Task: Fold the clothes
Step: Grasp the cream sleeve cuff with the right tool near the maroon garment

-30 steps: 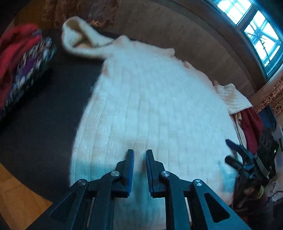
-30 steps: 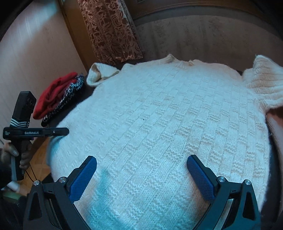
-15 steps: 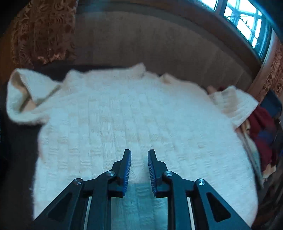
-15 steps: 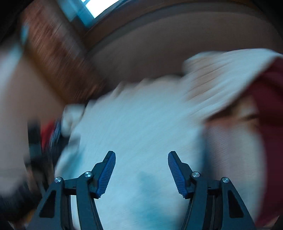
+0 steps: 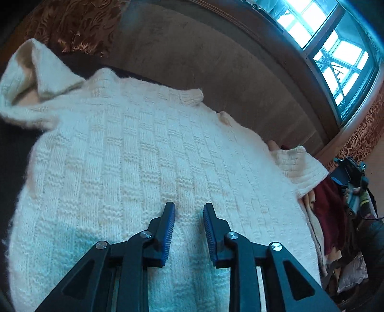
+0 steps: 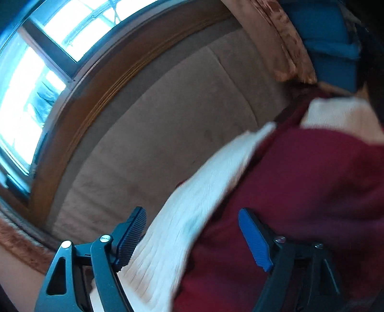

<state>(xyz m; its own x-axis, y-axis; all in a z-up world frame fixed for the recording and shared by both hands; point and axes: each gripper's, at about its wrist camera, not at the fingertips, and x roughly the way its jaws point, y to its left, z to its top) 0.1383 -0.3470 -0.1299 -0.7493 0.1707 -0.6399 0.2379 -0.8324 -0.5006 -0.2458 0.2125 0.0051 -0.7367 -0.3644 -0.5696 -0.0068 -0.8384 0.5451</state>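
Observation:
A cream knitted sweater (image 5: 144,156) lies flat on a dark seat, collar toward the sofa back. Its left sleeve (image 5: 36,79) is bunched at the upper left, and its right sleeve (image 5: 297,165) rests on a clothes pile. My left gripper (image 5: 189,205) hovers over the sweater's lower middle; its jaws are opening, with a narrow gap and nothing between them. My right gripper (image 6: 192,212) is tilted, its jaws wide and opening. It sits over the white sleeve (image 6: 182,240) and a maroon garment (image 6: 300,187), and its pads press on neither.
A beige sofa back (image 5: 216,62) runs behind the sweater, with a window (image 5: 324,40) above it and patterned curtains (image 5: 72,21) at the sides. A heap of maroon and pale clothes (image 5: 328,204) lies at the right. A blue object (image 6: 331,48) sits beyond the maroon garment.
The left gripper slid across the sweater's lower part and its jaws spread a little. The right gripper swung and rolled from the sweater's body to the right sleeve and maroon garment; its jaws are narrower.

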